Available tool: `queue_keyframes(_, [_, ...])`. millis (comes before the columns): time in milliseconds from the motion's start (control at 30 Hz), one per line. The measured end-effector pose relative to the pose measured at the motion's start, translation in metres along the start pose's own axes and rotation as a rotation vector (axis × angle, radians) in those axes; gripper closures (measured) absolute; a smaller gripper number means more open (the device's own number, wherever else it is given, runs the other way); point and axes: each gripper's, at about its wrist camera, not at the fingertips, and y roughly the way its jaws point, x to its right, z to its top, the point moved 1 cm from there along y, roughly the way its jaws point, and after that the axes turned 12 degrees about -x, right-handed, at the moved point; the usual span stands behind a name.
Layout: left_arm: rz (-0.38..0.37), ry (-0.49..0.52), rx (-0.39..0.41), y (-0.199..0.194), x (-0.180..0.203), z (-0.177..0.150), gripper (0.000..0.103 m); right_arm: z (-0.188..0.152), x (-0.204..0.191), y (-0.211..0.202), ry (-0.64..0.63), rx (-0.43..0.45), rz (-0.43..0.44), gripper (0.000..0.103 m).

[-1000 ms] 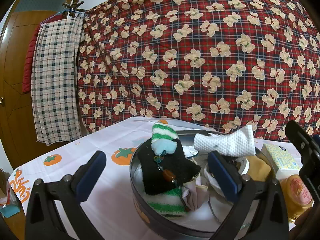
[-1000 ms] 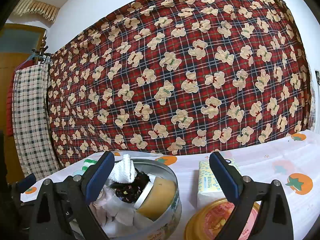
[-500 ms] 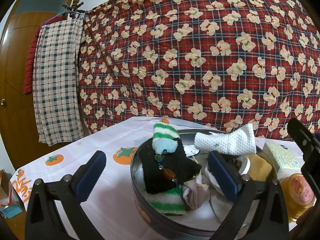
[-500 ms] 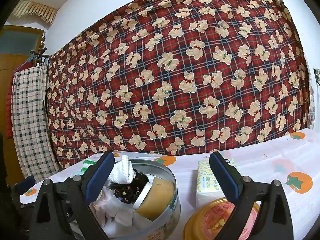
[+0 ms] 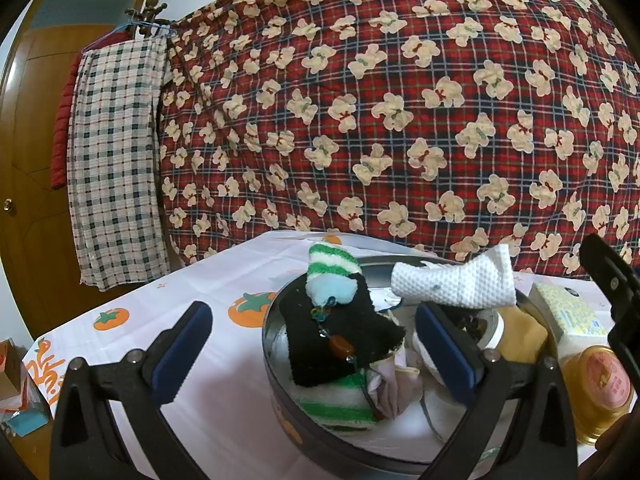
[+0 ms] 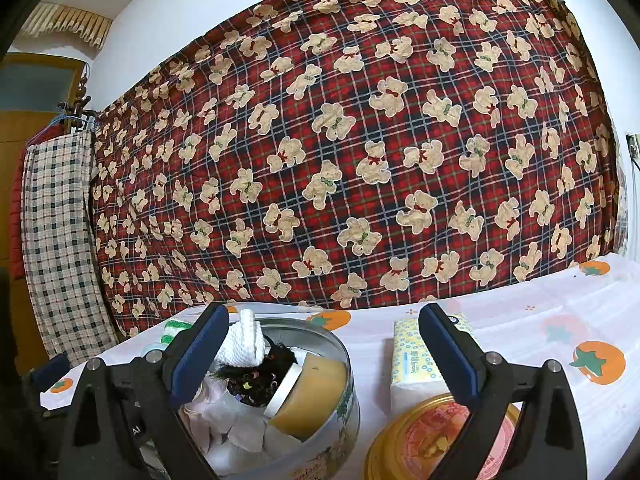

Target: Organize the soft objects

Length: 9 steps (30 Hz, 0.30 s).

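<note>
A round metal tin (image 5: 276, 384) (image 6: 340, 404) stands on the tablecloth, filled with soft things. In it are a black cloth (image 5: 340, 332), a green-and-white striped sock (image 5: 330, 262), a white waffle cloth (image 5: 456, 284) (image 6: 244, 340), a dark sequinned piece (image 6: 256, 380) and a tan cloth (image 5: 520, 340) (image 6: 316, 392). My left gripper (image 5: 312, 348) is open, its jaws standing either side of the black cloth, holding nothing. My right gripper (image 6: 324, 354) is open above the tin's right rim, holding nothing.
A golden lid (image 6: 424, 440) (image 5: 596, 384) lies right of the tin. A tissue pack (image 6: 412, 364) (image 5: 564, 312) sits behind it. The white tablecloth (image 6: 560, 320) with orange fruit prints stretches right. A bear-print plaid quilt (image 6: 360, 140) hangs behind; a checked cloth (image 5: 116, 160) hangs left.
Both views have shifted only slightly; the tin and its contents sit as before and both grippers stay open.
</note>
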Motion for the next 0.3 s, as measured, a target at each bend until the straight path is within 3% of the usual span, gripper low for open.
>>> queue_keyframes(300, [0.001,0.000,-0.001,0.0005,0.0001,-0.0005,0.000,0.0002,0.0001,0.0003,0.001,0.000,-0.001,0.005])
